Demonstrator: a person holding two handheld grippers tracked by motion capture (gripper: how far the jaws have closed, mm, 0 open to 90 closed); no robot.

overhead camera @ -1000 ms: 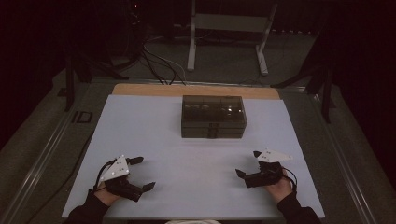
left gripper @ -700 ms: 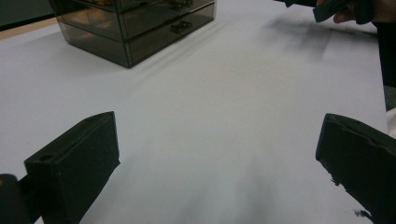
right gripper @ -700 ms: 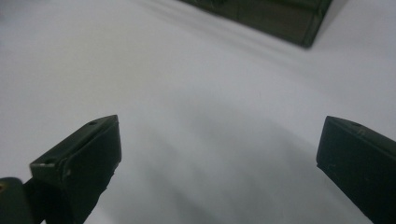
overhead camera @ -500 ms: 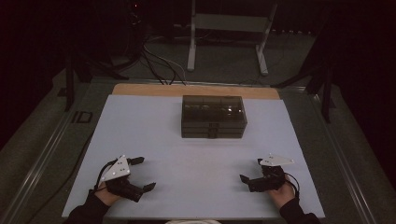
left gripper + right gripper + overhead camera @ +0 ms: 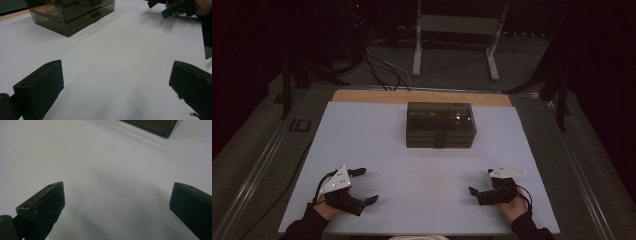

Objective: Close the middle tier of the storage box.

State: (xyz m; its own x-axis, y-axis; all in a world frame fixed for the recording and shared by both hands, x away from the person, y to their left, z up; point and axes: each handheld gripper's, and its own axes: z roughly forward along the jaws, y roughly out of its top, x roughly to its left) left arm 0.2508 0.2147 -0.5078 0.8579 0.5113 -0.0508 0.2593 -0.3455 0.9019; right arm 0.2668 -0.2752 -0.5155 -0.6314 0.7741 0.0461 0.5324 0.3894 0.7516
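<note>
A smoky transparent drawer box [image 5: 440, 125] stands at the far middle of the white table sheet [image 5: 422, 165], its small drawer handles facing me. My left gripper [image 5: 364, 186] rests near the front left edge, jaws wide apart and nothing between them. My right gripper [image 5: 481, 181] sits near the front right edge, equally open and empty. In the left gripper view the left gripper [image 5: 116, 85] looks over bare sheet toward the box [image 5: 72, 12], with the other gripper [image 5: 172, 6] at top right. In the right gripper view the right gripper [image 5: 117, 205] faces bare sheet, with a box corner [image 5: 155, 125] at the top.
A wooden strip [image 5: 422, 96] borders the sheet's far edge. Beyond the table stand a metal frame stand [image 5: 457, 45] and loose cables [image 5: 382, 65] on the dark floor. Grey table margins run down both sides of the sheet.
My right gripper has slid a little toward the near edge and slightly right. The left gripper and the box have stayed put.
</note>
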